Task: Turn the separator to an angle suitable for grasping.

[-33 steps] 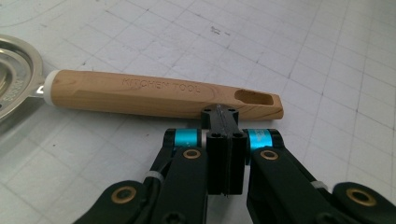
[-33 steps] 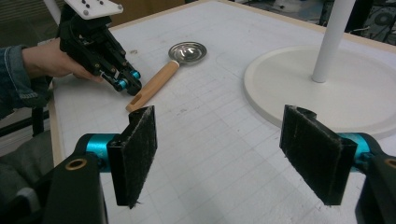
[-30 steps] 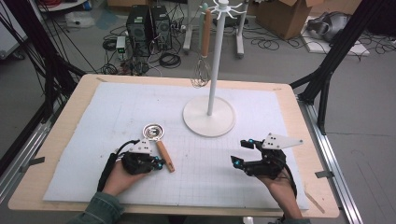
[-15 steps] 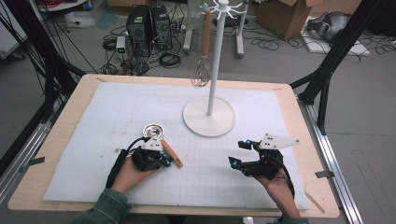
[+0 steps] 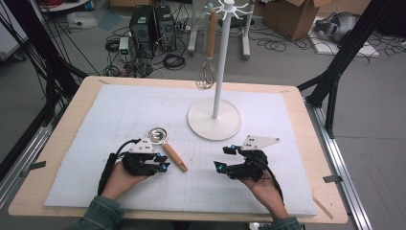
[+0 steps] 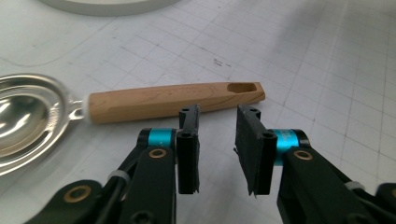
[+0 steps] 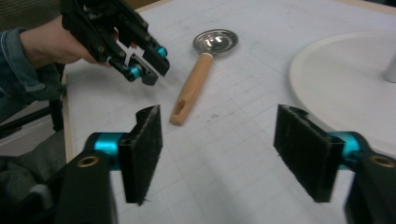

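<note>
Wooden handle and steel bowl, that's the ladle-like spoon [image 5: 166, 146] lying flat on the white mat [image 5: 115, 110], bowl towards the stand, handle slanting back towards the person; the left gripper [image 5: 162, 163] sits just beside the handle's free end, and its jaws have just been opening, a narrow gap between them now and nothing pinched; the left gripper view brings it in tight, handle [image 6: 175, 100] lying crosswise just beyond the pad tips, hanging slot at its right end, shiny bowl [image 6: 28, 116] off to the left; the right gripper [image 5: 225, 158] hovers well apart from the spoon on the other side, near the stand's round white base [image 5: 214, 125]; its jaws have been easing inward yet stand wide, empty mat between them; its own view looks across at the other hand [image 7: 46, 42] and the spoon from the slotted end; up high, a whisk [image 5: 206, 72] hangs from the stand's top hooks.
</note>
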The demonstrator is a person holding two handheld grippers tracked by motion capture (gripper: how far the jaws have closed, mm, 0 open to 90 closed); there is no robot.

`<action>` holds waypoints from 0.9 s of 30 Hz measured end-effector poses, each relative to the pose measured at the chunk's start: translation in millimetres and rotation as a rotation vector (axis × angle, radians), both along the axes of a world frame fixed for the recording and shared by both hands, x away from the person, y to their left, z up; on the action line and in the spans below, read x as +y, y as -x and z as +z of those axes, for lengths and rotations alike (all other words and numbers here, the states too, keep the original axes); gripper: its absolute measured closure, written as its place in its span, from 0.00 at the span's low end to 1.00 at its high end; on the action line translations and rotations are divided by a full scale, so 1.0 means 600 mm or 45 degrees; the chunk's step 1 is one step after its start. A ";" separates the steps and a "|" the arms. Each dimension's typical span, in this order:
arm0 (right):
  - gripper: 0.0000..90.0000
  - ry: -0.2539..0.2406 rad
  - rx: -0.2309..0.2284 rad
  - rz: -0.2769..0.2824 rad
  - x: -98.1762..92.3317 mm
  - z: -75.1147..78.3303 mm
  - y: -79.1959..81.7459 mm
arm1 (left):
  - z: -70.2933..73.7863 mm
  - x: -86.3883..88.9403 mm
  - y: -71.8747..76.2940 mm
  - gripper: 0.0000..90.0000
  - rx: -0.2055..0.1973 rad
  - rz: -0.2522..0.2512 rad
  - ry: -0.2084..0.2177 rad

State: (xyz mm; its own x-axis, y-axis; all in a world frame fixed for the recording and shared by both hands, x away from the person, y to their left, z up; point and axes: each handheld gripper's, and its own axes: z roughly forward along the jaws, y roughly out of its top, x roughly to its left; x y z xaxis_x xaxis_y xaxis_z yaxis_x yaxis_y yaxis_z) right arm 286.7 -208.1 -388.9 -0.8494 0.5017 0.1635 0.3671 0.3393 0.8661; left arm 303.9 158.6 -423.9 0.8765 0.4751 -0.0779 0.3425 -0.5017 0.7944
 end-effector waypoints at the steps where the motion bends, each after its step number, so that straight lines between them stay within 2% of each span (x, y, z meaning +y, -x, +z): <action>1: 0.41 0.008 0.003 0.011 0.007 -0.001 -0.002 | 0.002 0.007 0.000 0.74 -0.003 0.007 0.005; 8: 0.74 0.078 0.033 0.071 0.056 -0.013 -0.013 | 0.010 0.052 0.007 0.61 -0.014 0.060 0.035; 10: 0.79 0.100 0.046 0.084 0.069 -0.018 -0.016 | 0.013 0.062 0.009 0.61 -0.007 0.053 0.054; 12: 0.85 0.124 0.055 0.107 0.082 -0.023 -0.019 | 0.016 0.069 0.012 0.56 -0.018 0.072 0.059; 21: 0.98 0.186 0.086 0.156 0.131 -0.044 -0.028 | 0.020 0.106 0.020 0.47 -0.035 0.127 0.082; 25: 0.99 0.198 0.085 0.173 0.153 -0.053 -0.031 | 0.024 0.117 0.023 0.45 -0.039 0.146 0.096; 27: 0.99 0.197 0.103 0.184 0.163 -0.058 -0.032 | 0.026 0.120 0.024 0.44 -0.040 0.148 0.098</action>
